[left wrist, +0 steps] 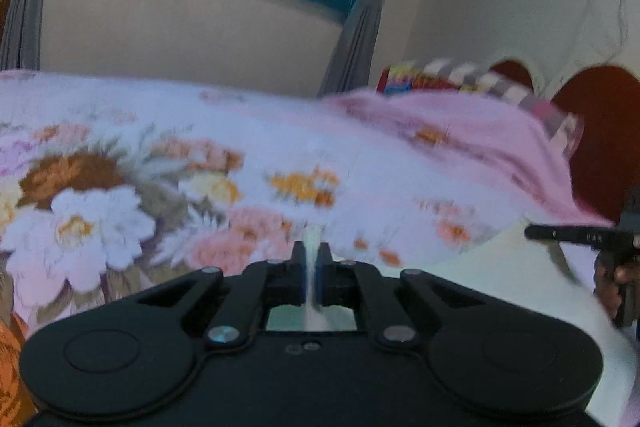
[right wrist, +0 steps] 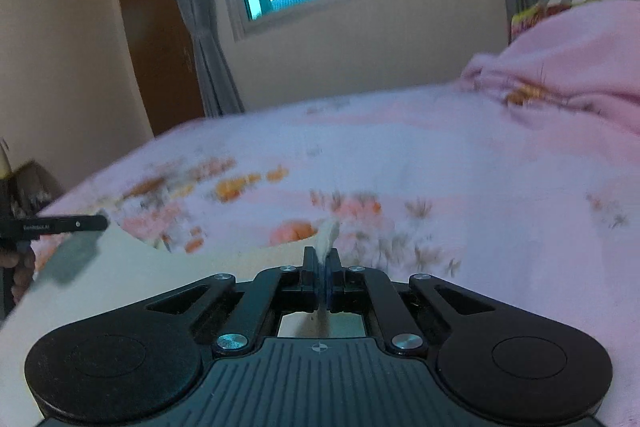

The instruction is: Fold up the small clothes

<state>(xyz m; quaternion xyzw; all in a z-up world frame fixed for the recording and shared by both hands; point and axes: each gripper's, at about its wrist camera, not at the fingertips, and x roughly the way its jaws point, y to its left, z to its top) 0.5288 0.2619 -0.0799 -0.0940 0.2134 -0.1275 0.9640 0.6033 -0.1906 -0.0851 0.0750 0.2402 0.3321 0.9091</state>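
- The white cloth (left wrist: 500,267) hangs stretched between both tools, just above the bed (left wrist: 160,155).
- Left tool (left wrist: 311,267) is pressed together, pinching one corner; right tool (right wrist: 323,275) pinches the other.
- The held edge runs side to side between the tools, and neither hand is nearer it.
- Ahead the bed lies open; a pink blanket (right wrist: 568,59) heaps up at right.

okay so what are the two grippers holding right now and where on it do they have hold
Both hold the same white cloth. The left gripper and the right gripper each have their jaws shut on a pinch of its edge, one at each end.
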